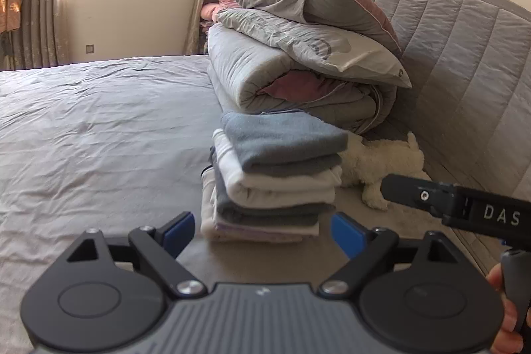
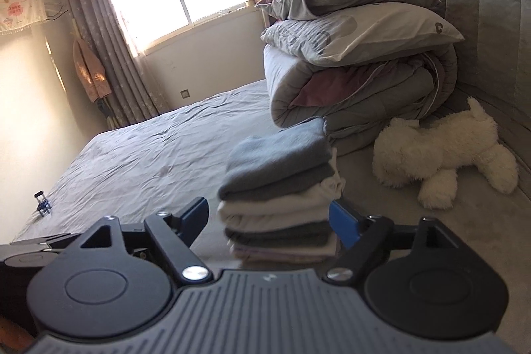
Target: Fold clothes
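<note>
A stack of folded clothes [image 1: 275,181] stands on the bed, with a blue-grey piece on top and white, grey and lilac pieces below. My left gripper [image 1: 264,226] is open just in front of the stack's base; its blue pads [image 1: 179,229] stand apart from the cloth with nothing between them. In the right wrist view the same stack [image 2: 282,184] stands just beyond my right gripper [image 2: 268,216], which is open and holds nothing. The right gripper's black finger [image 1: 464,204] shows at the right of the left wrist view.
A rolled duvet with pillows on it [image 1: 298,55] lies behind the stack against the padded headboard [image 1: 464,55]. A white plush toy [image 2: 441,155] lies right of the stack. The wrinkled grey sheet [image 1: 99,128] stretches left toward the window. A small dark object [image 2: 41,204] sits near the bed's far-left edge.
</note>
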Demonstrator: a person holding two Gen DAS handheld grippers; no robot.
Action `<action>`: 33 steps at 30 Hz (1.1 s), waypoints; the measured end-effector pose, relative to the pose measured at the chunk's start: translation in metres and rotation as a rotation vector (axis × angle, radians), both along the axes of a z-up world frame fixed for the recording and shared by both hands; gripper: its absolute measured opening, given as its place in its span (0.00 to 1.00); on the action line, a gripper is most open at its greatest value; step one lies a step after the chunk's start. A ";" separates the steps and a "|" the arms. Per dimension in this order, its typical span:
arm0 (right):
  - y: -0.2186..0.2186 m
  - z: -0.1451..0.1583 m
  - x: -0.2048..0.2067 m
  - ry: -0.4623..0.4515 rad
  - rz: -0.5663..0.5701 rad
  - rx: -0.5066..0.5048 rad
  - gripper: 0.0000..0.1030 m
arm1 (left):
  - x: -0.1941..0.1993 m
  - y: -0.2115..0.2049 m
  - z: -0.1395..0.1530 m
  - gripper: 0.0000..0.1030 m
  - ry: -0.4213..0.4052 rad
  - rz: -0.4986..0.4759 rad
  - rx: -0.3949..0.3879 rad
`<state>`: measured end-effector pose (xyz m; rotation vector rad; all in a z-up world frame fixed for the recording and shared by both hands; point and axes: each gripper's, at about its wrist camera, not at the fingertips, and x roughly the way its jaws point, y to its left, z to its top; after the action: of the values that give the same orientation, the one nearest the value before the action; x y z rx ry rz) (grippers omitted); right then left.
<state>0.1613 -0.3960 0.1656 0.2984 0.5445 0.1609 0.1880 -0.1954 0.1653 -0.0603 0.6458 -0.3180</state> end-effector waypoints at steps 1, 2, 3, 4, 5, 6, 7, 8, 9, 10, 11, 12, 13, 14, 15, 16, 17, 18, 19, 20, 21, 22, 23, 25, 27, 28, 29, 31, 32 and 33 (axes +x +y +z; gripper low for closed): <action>0.002 0.002 -0.007 0.002 0.004 0.001 0.82 | -0.008 0.002 0.002 0.89 -0.001 0.005 0.005; 0.004 0.005 -0.014 0.004 0.008 0.002 0.84 | -0.016 0.004 0.005 0.89 -0.003 0.010 0.010; 0.006 0.007 -0.021 0.005 0.012 0.003 0.84 | -0.025 0.006 0.007 0.90 -0.005 0.013 0.015; 0.008 0.009 -0.027 0.007 0.016 0.004 0.84 | -0.033 0.008 0.009 0.90 -0.005 0.018 0.018; 0.010 0.011 -0.034 0.008 0.020 0.010 0.84 | -0.041 0.010 0.012 0.90 -0.006 0.022 0.022; 0.011 0.014 -0.040 0.010 0.024 0.017 0.84 | -0.048 0.012 0.014 0.90 -0.006 0.026 0.027; 0.012 0.017 -0.046 0.012 0.028 0.028 0.84 | -0.056 0.014 0.017 0.90 -0.007 0.030 0.031; 0.014 0.019 -0.052 0.015 0.032 0.037 0.84 | -0.064 0.016 0.019 0.90 -0.009 0.034 0.036; 0.016 0.022 -0.058 0.017 0.037 0.045 0.84 | -0.072 0.017 0.022 0.90 -0.015 0.033 0.041; 0.018 0.025 -0.065 0.017 0.040 0.050 0.84 | -0.081 0.019 0.025 0.90 -0.022 0.032 0.047; 0.019 0.029 -0.072 0.015 0.044 0.049 0.85 | -0.089 0.020 0.028 0.90 -0.028 0.032 0.053; 0.021 0.032 -0.079 0.014 0.048 0.048 0.85 | -0.098 0.022 0.031 0.91 -0.034 0.031 0.058; 0.023 0.036 -0.085 0.012 0.053 0.046 0.86 | -0.106 0.023 0.034 0.91 -0.035 0.031 0.061; 0.025 0.040 -0.092 0.013 0.057 0.043 0.88 | -0.113 0.024 0.037 0.91 -0.038 0.032 0.066; 0.027 0.043 -0.099 0.013 0.061 0.040 0.89 | -0.121 0.025 0.039 0.91 -0.039 0.033 0.073; 0.029 0.046 -0.106 0.012 0.062 0.036 0.90 | -0.128 0.026 0.041 0.92 -0.041 0.034 0.080; 0.031 0.048 -0.111 0.016 0.062 0.032 0.90 | -0.136 0.027 0.043 0.92 -0.043 0.035 0.088; 0.033 0.050 -0.117 0.022 0.061 0.027 0.90 | -0.143 0.028 0.046 0.92 -0.044 0.036 0.095; 0.035 0.053 -0.122 0.028 0.061 0.022 0.90 | -0.150 0.029 0.048 0.92 -0.040 0.039 0.098; 0.036 0.055 -0.127 0.035 0.059 0.019 0.90 | -0.157 0.030 0.051 0.92 -0.035 0.043 0.098; 0.037 0.057 -0.131 0.043 0.056 0.018 0.90 | -0.163 0.033 0.053 0.92 -0.030 0.043 0.096; 0.038 0.059 -0.136 0.051 0.053 0.019 0.90 | -0.170 0.035 0.056 0.92 -0.026 0.043 0.095; 0.039 0.062 -0.141 0.057 0.053 0.028 0.90 | -0.177 0.036 0.060 0.92 -0.027 0.044 0.096; 0.040 0.068 -0.151 0.070 0.056 0.053 0.90 | -0.192 0.040 0.068 0.92 -0.033 0.045 0.096; 0.042 0.076 -0.163 0.075 0.063 0.070 0.90 | -0.207 0.045 0.077 0.93 -0.044 0.044 0.099; 0.043 0.082 -0.171 0.071 0.070 0.072 0.90 | -0.215 0.047 0.082 0.93 -0.049 0.045 0.100; 0.045 0.087 -0.178 0.068 0.077 0.073 0.91 | -0.223 0.049 0.086 0.94 -0.054 0.047 0.101; 0.050 0.098 -0.192 0.068 0.089 0.059 0.93 | -0.238 0.054 0.096 0.94 -0.059 0.056 0.099; 0.052 0.103 -0.198 0.068 0.095 0.050 0.93 | -0.246 0.056 0.100 0.94 -0.062 0.062 0.096; 0.054 0.109 -0.205 0.069 0.100 0.042 0.93 | -0.254 0.059 0.105 0.94 -0.062 0.070 0.089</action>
<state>-0.0439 -0.3417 0.2743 0.3184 0.6255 0.2600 -0.0661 -0.1362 0.2698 0.0117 0.5941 -0.2225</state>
